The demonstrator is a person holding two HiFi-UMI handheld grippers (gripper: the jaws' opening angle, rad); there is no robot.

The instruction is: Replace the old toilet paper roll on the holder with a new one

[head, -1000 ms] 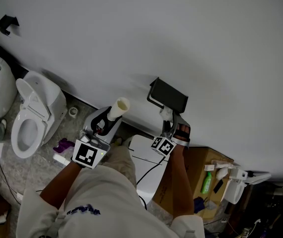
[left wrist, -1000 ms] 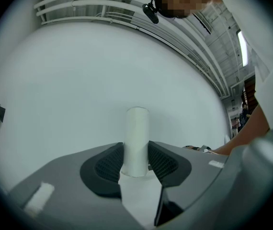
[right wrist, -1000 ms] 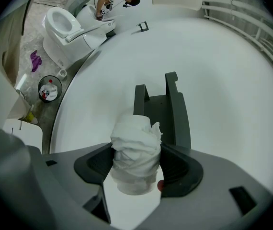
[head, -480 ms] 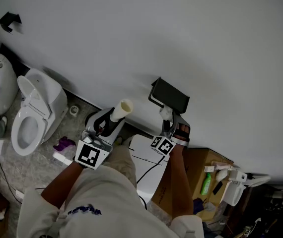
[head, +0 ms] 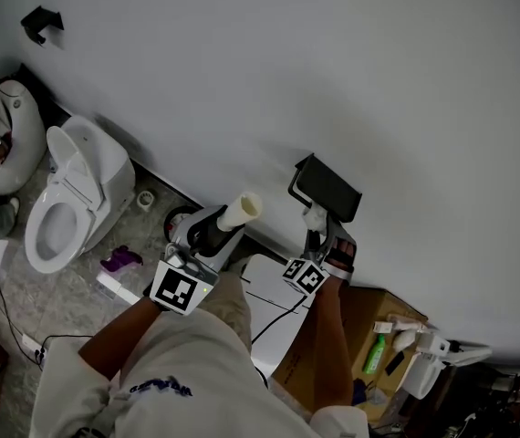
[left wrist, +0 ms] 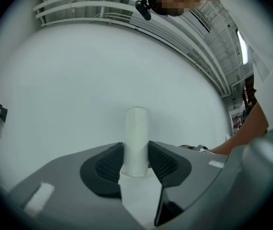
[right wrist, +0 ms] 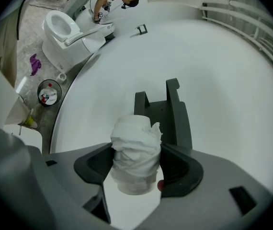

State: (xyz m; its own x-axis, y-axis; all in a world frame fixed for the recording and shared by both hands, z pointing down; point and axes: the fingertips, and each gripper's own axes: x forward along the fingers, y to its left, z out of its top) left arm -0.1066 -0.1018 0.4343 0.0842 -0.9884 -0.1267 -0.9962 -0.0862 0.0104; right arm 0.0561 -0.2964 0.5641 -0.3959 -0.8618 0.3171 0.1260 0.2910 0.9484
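Your left gripper (left wrist: pixel 135 159) pinches the bare tube (head: pixel 242 211) clear at 9 o'clock of the holder (head: pixel 330 188), likely so your right gripper (right wrist: pixel 136 171), clamped on the paper roll (right wrist: pixel 135 152), can load.

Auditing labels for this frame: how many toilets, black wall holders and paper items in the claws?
White toilets: 2
Black wall holders: 2
Paper items: 2, a cardboard tube in the left claw and a toilet paper roll in the right claw
Total: 6

White toilet (head: pixel 70 199), purple cloth (head: pixel 119 260) near it, green bottle (head: pixel 375 354)
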